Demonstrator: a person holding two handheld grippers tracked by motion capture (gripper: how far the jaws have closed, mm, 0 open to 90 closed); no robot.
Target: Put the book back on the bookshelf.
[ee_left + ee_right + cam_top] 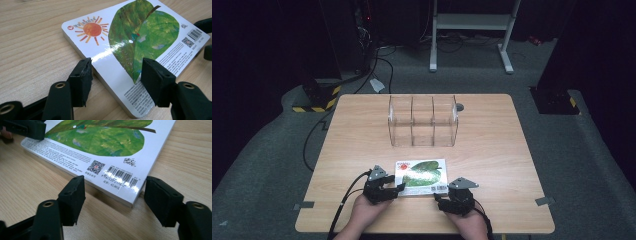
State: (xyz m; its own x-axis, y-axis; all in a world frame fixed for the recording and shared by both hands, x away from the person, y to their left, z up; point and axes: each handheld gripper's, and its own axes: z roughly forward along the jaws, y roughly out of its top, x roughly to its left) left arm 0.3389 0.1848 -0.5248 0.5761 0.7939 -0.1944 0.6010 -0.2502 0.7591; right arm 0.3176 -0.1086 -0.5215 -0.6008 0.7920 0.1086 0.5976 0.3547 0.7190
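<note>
Book (421,176) lies flat on the table (492,150), near the front edge, its cover showing a big green leaf and an orange sun. At its left corner sits the left gripper (388,188), jaws spread wide, one over the cover and one beside the edge, not closed on it. At the right corner, by the barcode, the right gripper (443,199) waits with jaws wide apart either side of that corner. Farther back stands a clear three-part bin (423,121), well apart from the book.
</note>
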